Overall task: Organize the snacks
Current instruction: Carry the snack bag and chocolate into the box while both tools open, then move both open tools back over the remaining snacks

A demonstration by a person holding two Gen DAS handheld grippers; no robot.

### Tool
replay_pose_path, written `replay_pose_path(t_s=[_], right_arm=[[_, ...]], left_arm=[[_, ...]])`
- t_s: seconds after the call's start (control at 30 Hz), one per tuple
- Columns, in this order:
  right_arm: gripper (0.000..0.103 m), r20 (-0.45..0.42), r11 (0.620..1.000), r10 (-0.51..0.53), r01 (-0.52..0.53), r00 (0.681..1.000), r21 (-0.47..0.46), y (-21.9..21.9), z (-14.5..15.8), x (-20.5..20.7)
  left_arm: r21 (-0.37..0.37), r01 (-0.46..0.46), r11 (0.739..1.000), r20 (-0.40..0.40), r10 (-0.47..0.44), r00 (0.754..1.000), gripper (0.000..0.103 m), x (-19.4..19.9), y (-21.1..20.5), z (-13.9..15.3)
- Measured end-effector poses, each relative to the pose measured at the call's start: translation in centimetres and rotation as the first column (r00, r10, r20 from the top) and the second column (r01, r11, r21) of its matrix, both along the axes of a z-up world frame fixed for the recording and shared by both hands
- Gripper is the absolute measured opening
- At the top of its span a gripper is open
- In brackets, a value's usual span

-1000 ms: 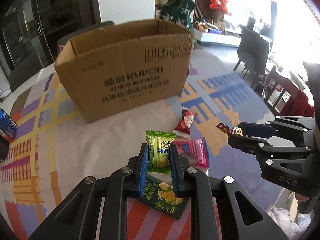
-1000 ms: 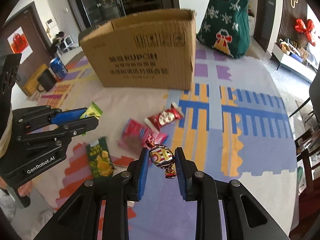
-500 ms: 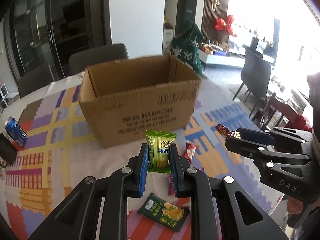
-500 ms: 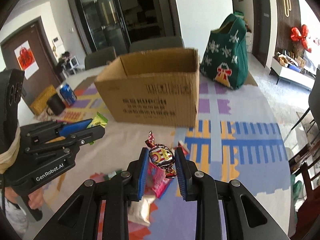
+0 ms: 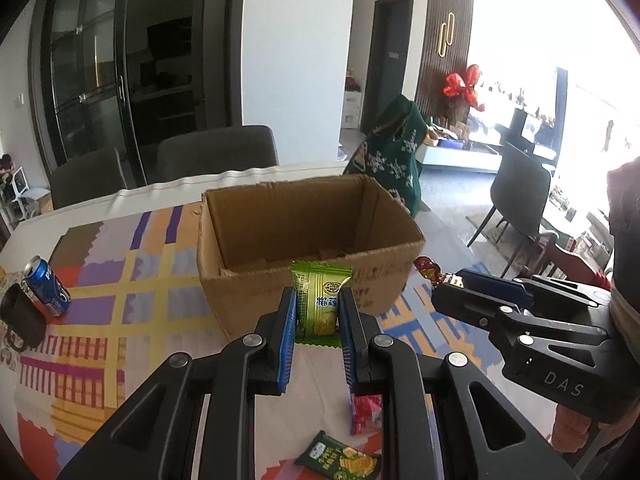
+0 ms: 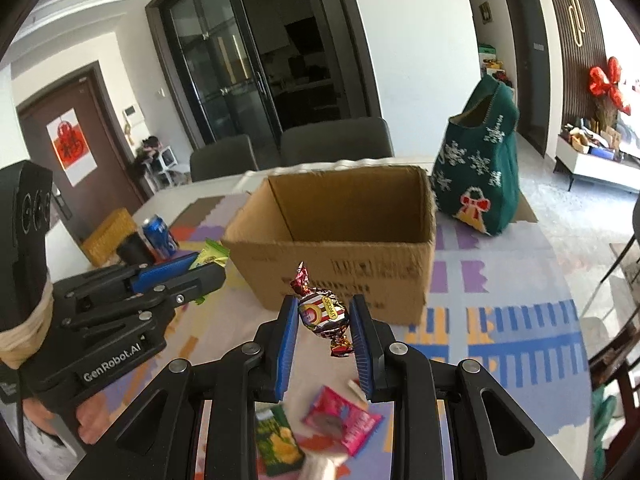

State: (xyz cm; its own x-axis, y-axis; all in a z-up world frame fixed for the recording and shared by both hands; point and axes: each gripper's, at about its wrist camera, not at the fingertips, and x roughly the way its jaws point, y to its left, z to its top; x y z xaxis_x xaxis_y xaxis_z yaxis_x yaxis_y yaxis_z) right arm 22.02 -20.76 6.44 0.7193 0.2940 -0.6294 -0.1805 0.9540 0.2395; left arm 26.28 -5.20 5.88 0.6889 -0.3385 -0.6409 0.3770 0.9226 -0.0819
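My left gripper point(image 5: 318, 312) is shut on a light green snack packet point(image 5: 320, 300) and holds it in the air just short of the near wall of the open cardboard box point(image 5: 308, 236). My right gripper point(image 6: 324, 320) is shut on a foil-wrapped candy point(image 6: 322, 314), raised before the same box point(image 6: 340, 240). Each gripper shows in the other's view, the right gripper point(image 5: 436, 284) with the candy, the left gripper point(image 6: 208, 266) with the packet. A dark green cracker packet point(image 5: 340, 460) and a pink packet point(image 5: 366, 412) lie on the table below.
A blue soda can point(image 5: 46, 292) and a dark mug point(image 5: 20, 320) stand at the left on the patterned tablecloth point(image 5: 120, 320). A green knitted bag point(image 6: 476, 176) stands right of the box. Chairs point(image 5: 216, 156) stand behind the table.
Both grippers have risen with their snacks and moved toward the box. The inside of the box now shows from above. The packets on the table have dropped lower in view.
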Motion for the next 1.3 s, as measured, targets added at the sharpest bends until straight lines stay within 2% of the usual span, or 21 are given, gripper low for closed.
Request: replay_pose_path(t_s=[0.17, 0.63, 1.07, 1.1, 1.17, 1.2, 1.23, 1.3], right_arm=[[0.027, 0.009, 1.0, 0.005, -0.005, 1.0, 0.02, 0.5, 0.6, 1.6], [0.027, 0.032, 1.0, -0.012, 0.012, 0.999, 0.003, 0.5, 2.3, 6.6], [0.028, -0.012, 0.999, -0.035, 0.035, 0.999, -0.022, 0.2, 1.4, 11.2], [0.028, -0.012, 0.999, -0.037, 0.037, 0.999, -0.024, 0.3, 1.5, 11.4], [0.028, -0.012, 0.999, -0.039, 0.039, 0.999, -0.031, 0.4, 1.5, 11.7], [0.029, -0.008, 0.998, -0.045, 0.045, 0.999, -0.033, 0.4, 1.5, 11.8], [0.035, -0.004, 0.998, -0.049, 0.049, 0.999, -0.035, 0.4, 1.6, 11.9], [0.044, 0.001, 0.997, -0.062, 0.062, 0.998, -0.052, 0.5, 1.7, 11.9]], left_arm=[[-0.018, -0.019, 1.0, -0.007, 0.019, 1.0, 0.021, 1.5, 0.5, 0.6], [-0.006, -0.05, 0.999, -0.011, 0.05, 0.999, 0.021, 6.4, 0.6, 1.7], [0.035, -0.076, 0.996, -0.032, 0.077, 0.996, 0.021, 10.4, 0.2, 0.7], [0.039, -0.078, 0.996, -0.033, 0.079, 0.996, 0.022, 10.7, 0.1, 0.7], [0.054, -0.088, 0.995, -0.033, 0.089, 0.995, 0.03, 11.2, 0.1, 0.6], [0.057, -0.091, 0.994, -0.028, 0.092, 0.995, 0.038, 11.1, 0.1, 0.6], [0.058, -0.093, 0.994, -0.021, 0.094, 0.995, 0.043, 11.0, 0.1, 0.7], [0.072, -0.106, 0.992, -0.017, 0.107, 0.994, 0.045, 10.6, 0.3, 0.7]])
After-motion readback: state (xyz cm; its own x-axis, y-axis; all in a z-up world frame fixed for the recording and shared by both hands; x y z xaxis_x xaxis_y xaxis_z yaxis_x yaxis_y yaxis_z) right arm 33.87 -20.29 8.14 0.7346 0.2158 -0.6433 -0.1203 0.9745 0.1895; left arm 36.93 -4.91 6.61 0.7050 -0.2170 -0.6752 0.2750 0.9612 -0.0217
